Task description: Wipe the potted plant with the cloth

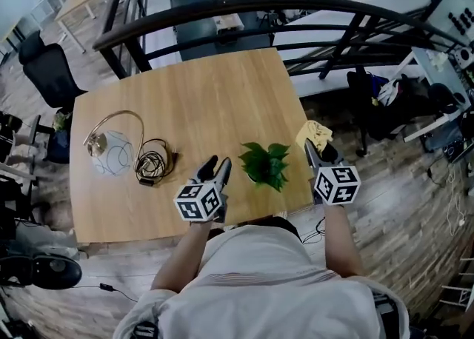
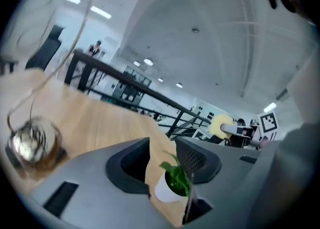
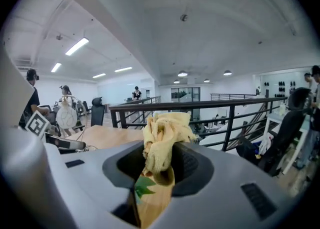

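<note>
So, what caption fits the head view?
Right claw holds a yellow cloth beside the potted plant; left claw open.

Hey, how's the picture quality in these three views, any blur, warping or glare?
Head view: sharp, evenly lit, but fisheye bows the railing. Left gripper view: tilted and smeared; the globe lamp streaks, the potted plant is soft. Right gripper view: crisp on the cloth, ceiling lights bright, corners vignetted black.

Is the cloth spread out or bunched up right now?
Bunched up: the cloth is a crumpled wad pinched in the right claw, not laid flat.
</note>
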{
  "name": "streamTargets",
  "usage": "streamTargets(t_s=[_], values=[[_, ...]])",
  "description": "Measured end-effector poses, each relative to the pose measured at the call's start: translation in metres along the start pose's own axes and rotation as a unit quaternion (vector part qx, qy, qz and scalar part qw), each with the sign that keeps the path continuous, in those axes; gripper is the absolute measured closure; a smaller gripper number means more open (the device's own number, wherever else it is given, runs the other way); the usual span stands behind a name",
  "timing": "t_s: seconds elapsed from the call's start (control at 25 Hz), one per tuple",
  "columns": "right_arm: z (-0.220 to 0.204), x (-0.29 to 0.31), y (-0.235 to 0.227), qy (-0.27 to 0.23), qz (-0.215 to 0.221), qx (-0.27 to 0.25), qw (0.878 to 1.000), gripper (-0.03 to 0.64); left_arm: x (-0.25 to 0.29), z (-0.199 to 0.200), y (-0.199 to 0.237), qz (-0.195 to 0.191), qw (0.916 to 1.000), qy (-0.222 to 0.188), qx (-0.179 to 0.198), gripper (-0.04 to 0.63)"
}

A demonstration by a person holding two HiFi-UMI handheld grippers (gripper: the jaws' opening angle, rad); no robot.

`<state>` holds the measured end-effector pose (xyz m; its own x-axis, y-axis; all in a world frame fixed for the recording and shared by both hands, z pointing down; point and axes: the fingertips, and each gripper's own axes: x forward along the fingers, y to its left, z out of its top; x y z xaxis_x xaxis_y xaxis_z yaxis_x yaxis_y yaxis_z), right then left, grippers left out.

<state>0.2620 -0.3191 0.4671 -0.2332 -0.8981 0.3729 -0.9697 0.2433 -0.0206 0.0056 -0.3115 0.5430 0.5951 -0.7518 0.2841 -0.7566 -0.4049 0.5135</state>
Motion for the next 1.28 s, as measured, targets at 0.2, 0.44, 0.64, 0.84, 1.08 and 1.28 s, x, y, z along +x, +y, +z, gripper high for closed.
streamTargets(t_s=[0.2, 0.44, 0.64, 0.84, 1.08, 1.28], values=[[0.059, -0.016, 0.017, -0.069, -0.005, -0.016, 0.997, 0.433, -0.036, 0.107, -0.051, -0.010, 0.9739, -0.098, 0.204, 0.454], [0.105, -0.023, 0.081, -0.120, 0.034, -0.114, 0.986, 0.434, -0.062, 0.173, -0.086, -0.031, 0.9545, -0.154, 0.253, 0.553], [0.127, -0.036, 0.087, -0.144, 0.025, -0.127, 0.981, 0.434, -0.063, 0.174, -0.090, -0.031, 0.9627, -0.156, 0.219, 0.569], [0.129, -0.054, 0.067, -0.141, 0.003, -0.125, 0.982, 0.434, -0.057, 0.169, -0.096, -0.030, 0.9637, -0.149, 0.219, 0.580], [0.117, -0.066, 0.052, -0.135, -0.018, -0.107, 0.985, 0.434, -0.051, 0.158, -0.107, -0.044, 0.9636, -0.136, 0.226, 0.580], [0.109, -0.070, 0.050, -0.129, -0.019, -0.099, 0.986, 0.434, -0.053, 0.151, -0.110, -0.047, 0.9651, -0.128, 0.223, 0.580]])
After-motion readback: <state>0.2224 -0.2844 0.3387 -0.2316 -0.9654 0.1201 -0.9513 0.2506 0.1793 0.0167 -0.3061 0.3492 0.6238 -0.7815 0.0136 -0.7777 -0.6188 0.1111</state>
